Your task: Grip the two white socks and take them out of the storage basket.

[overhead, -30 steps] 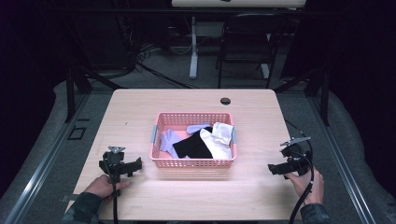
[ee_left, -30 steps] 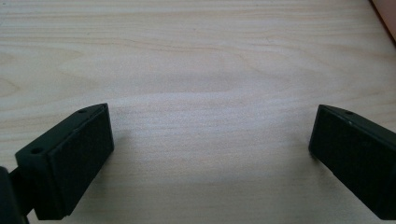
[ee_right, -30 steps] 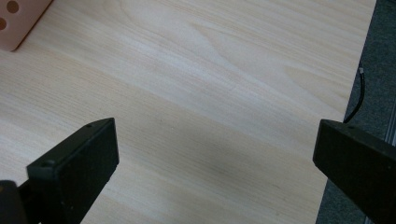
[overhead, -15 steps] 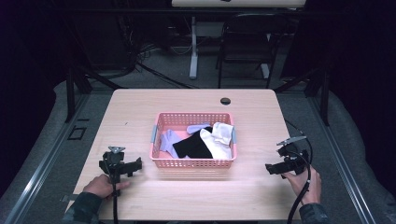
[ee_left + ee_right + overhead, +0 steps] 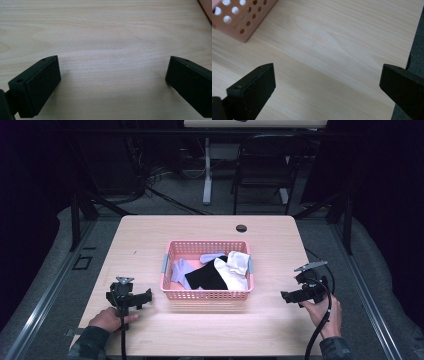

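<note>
Flanking pink basket (image 5: 206, 294), both grippers' jaws apart

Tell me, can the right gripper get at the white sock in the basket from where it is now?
Probably yes. The right gripper stands open beside the pink basket, with bare table between; the white sock lies on top, nearest that side. It must clear the rim.

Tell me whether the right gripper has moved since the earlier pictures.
Yes. The right gripper has shifted slightly left, toward the pink basket, which stays put.

room: dark | floor (image 5: 150, 205): grey, cables | chair (image 5: 270, 165) beyond wooden table (image 5: 150, 235)
</note>
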A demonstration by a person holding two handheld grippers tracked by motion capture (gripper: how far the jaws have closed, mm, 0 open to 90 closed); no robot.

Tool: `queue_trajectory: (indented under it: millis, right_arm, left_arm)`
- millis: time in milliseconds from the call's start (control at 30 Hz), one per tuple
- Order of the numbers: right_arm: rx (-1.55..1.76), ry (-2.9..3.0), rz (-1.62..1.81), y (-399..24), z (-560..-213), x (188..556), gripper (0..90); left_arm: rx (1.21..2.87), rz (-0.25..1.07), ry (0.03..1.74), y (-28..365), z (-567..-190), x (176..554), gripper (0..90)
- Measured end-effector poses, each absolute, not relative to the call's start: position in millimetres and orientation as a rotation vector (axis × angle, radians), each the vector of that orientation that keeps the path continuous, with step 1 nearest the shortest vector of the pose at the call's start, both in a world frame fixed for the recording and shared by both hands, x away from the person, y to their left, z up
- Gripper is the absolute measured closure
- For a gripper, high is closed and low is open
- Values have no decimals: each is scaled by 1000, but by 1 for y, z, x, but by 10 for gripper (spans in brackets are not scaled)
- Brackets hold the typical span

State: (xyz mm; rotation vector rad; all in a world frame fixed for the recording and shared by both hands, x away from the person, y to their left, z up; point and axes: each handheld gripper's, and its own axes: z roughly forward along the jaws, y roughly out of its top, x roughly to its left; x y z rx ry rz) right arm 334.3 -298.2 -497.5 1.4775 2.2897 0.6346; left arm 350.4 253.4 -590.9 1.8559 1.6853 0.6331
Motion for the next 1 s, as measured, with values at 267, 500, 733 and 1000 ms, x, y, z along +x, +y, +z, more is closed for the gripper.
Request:
queue_trajectory:
  millis: [267, 500, 733, 1000]
  right_arm:
    - [1418, 2319, 674, -280, -484, 342, 0]
    - [1397, 2334, 701, -271, -475, 351, 0]
    - [1364, 2343, 737, -259, -462, 364, 0]
    - [1309, 2361, 755, -245, -448, 380, 0]
  left_arm:
    - [1859, 630, 1679, 254, -591, 351, 0]
    - [1862, 629, 1678, 254, -591, 351, 0]
    - [1863, 625, 1676, 254, -591, 353, 0]
    - [1863, 625, 1677, 254, -591, 354, 0]
